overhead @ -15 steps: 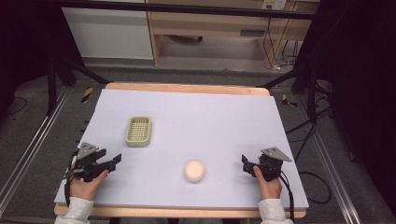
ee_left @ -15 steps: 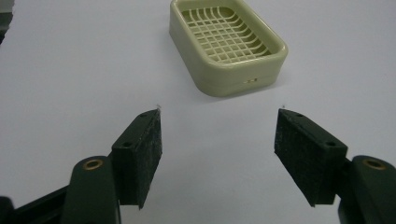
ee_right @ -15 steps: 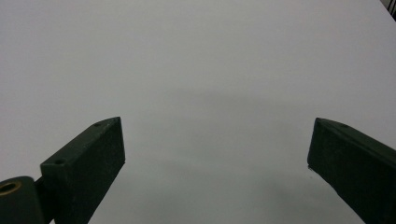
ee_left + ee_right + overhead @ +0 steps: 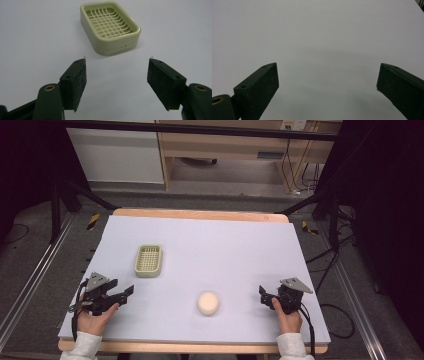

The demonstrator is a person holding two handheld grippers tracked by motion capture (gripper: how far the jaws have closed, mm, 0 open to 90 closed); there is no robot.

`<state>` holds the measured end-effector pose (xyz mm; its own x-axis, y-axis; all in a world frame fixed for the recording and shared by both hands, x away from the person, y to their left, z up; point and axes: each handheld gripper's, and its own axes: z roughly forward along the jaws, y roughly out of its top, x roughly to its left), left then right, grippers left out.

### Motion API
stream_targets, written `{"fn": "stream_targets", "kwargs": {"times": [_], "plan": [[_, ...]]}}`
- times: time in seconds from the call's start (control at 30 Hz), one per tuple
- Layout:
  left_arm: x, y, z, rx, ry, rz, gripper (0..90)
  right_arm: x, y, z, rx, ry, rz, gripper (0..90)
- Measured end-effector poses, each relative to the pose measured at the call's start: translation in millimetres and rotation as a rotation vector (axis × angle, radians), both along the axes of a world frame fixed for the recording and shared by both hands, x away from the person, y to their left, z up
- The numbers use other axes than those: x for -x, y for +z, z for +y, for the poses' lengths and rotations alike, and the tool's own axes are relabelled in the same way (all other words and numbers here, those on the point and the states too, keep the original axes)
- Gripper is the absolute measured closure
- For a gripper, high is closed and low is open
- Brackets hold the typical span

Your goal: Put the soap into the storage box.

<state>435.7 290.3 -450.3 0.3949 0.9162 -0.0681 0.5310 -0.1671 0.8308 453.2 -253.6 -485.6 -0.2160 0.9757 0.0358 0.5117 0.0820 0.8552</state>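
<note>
The left gripper is hovering just above the white-covered table near its front left corner, its two black jaws standing wide apart and gripping nothing. In the left gripper view those jaws are pointing at the pale green rectangular plastic soap dish with a lattice floor, which is lying flat on the table a short way beyond the pads, not touching them. In the high view the soap dish is sitting in the left half of the table, nearer the left edge than the middle. The right gripper is resting near the front right corner, its jaws also spread wide and holding nothing, with bare table surface between them in the right gripper view. A round cream-coloured bar of soap is lying near the front edge, between the two grippers and closer to the right one, well apart from the soap dish
</note>
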Motion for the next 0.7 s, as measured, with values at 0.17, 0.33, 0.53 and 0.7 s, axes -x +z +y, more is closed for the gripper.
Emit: {"fn": "stream_targets", "kwargs": {"times": [0.17, 0.33, 0.53, 0.7], "plan": [[1.1, 2.6, -2.3, 0.010, -0.007, -0.005, 30.4, -0.1, 0.1, -0.1, -0.006, -0.001, 0.003, 4.4], [3.6, 6.8, -12.4, 0.022, -0.050, -0.013, 29.6, -0.1, 0.0, -0.1, -0.005, 0.000, 0.002, 4.4], [4.8, 7.8, -24.5, 0.005, -0.083, -0.014, 29.1, -0.8, 0.0, -0.2, -0.006, 0.003, 0.013, 4.4], [5.2, 7.7, -32.1, -0.011, -0.101, -0.008, 28.4, -0.8, -0.1, 0.3, 0.003, -0.001, 0.008, 4.3]]}}
